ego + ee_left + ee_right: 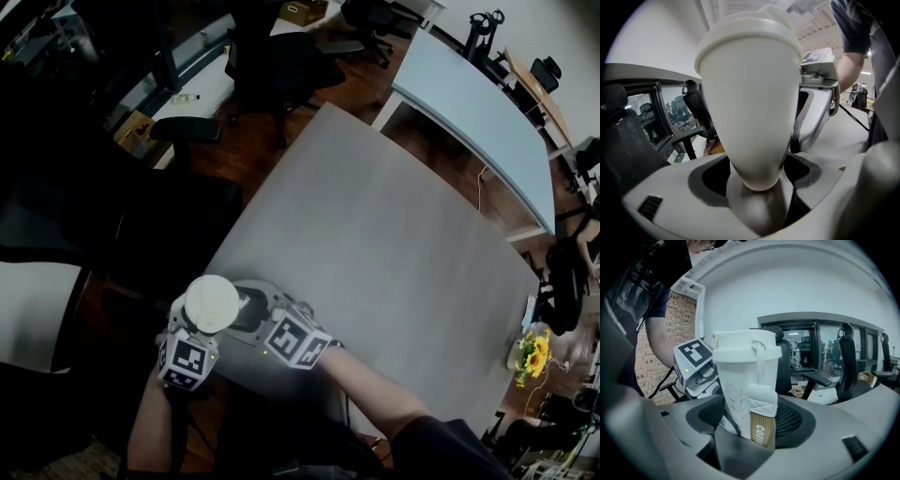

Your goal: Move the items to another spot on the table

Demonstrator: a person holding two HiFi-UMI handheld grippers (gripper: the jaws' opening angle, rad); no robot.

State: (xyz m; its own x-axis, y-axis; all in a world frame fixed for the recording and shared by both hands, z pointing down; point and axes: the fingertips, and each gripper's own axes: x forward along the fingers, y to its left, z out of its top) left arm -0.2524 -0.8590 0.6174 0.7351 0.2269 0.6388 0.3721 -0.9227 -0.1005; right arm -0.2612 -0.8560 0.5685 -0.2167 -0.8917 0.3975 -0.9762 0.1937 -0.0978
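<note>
A white paper cup (pixel 211 302) with a white lid hangs over the near left corner of the grey table (pixel 375 234). My left gripper (pixel 195 334) comes at it from below and is shut on the cup (pixel 750 93), which fills the left gripper view. My right gripper (pixel 251 311) reaches in from the right. In the right gripper view the cup (pixel 743 380) stands upright between the jaws, with a tea bag tag (pixel 762 420) hanging down its front. A small gap shows between the cup and the pads (pixel 793 418), so the right gripper (pixel 750 430) is open around it.
A vase of sunflowers (pixel 532 354) stands at the table's right edge. Black office chairs (pixel 281 56) sit beyond the far left corner. A pale blue table (pixel 469 103) runs along the back right. Dark furniture lies left of the near corner.
</note>
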